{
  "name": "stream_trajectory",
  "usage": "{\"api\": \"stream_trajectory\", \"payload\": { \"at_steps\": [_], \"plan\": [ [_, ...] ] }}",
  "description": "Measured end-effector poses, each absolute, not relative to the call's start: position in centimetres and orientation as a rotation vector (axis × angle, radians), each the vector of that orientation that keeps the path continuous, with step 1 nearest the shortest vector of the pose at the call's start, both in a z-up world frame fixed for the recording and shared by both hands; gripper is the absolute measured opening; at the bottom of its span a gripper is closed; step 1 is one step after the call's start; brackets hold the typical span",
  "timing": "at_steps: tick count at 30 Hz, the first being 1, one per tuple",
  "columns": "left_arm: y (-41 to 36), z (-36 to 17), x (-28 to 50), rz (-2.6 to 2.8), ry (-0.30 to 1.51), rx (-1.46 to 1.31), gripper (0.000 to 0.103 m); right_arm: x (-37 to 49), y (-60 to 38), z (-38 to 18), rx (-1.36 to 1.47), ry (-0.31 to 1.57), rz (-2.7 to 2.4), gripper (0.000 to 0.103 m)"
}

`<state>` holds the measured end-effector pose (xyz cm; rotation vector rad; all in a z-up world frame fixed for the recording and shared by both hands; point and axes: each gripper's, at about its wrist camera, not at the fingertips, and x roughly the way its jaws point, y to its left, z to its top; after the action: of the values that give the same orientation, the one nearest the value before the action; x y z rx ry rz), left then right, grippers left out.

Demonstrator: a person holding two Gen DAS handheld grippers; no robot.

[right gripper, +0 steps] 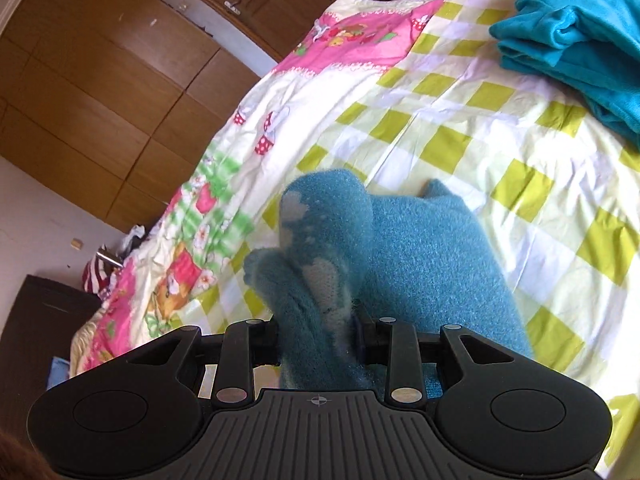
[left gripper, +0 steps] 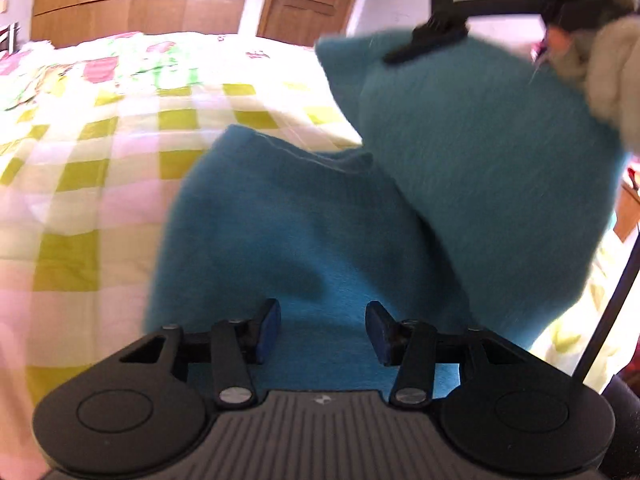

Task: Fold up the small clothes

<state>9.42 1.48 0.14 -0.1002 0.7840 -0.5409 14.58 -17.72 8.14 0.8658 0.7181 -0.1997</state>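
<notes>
Teal fuzzy garment (left gripper: 304, 232) spread mid-frame on the bed (left gripper: 80, 168), far corner pinched and lifted upper right by right hand-held gripper (right gripper: 318, 336); left hand-held gripper (left gripper: 323, 330) open above near edge.

The checked bed (right gripper: 460, 140) lies open at centre; a folded teal pile (right gripper: 580, 40) blocks its far right corner.

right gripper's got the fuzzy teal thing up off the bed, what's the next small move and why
Probably carry the right gripper across and lay the lifted flap over the rest of the fuzzy teal garment, since the left gripper hovers open above the lower part.
</notes>
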Motion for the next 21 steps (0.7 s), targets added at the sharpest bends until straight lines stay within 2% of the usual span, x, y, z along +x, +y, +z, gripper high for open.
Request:
{"api": "stream_trajectory", "payload": {
  "at_steps": [2, 5, 6, 11, 16, 21],
  "plan": [
    [2.5, -0.1, 10.1, -0.527, 0.808, -0.157, 0.06, 15.9, -15.6, 7.3, 0.836, 0.755, -0.203, 0.036],
    [3.9, -0.2, 10.5, -0.54, 0.827, -0.254, 0.059, 17.5, -13.3, 6.1, 0.805, 0.789, -0.188, 0.054],
    [4.3, -0.1, 10.3, -0.537, 0.824, -0.255, 0.059, 17.6, -12.9, 6.1, 0.811, 0.792, -0.168, 0.057],
    [5.8, 0.2, 8.2, -0.494, 0.801, -0.24, 0.059, 16.9, -12.2, 7.6, 0.879, 0.807, 0.052, 0.057],
    [8.6, 1.8, 5.6, -0.446, 0.76, -0.326, 0.059, 14.0, -13.4, 9.4, 0.646, 0.745, 0.04, 0.059],
    [10.0, 6.3, 3.4, -0.465, 0.63, -0.335, 0.061, 12.6, -13.8, 8.6, 0.432, 0.773, 0.018, 0.059]
  ]
}}
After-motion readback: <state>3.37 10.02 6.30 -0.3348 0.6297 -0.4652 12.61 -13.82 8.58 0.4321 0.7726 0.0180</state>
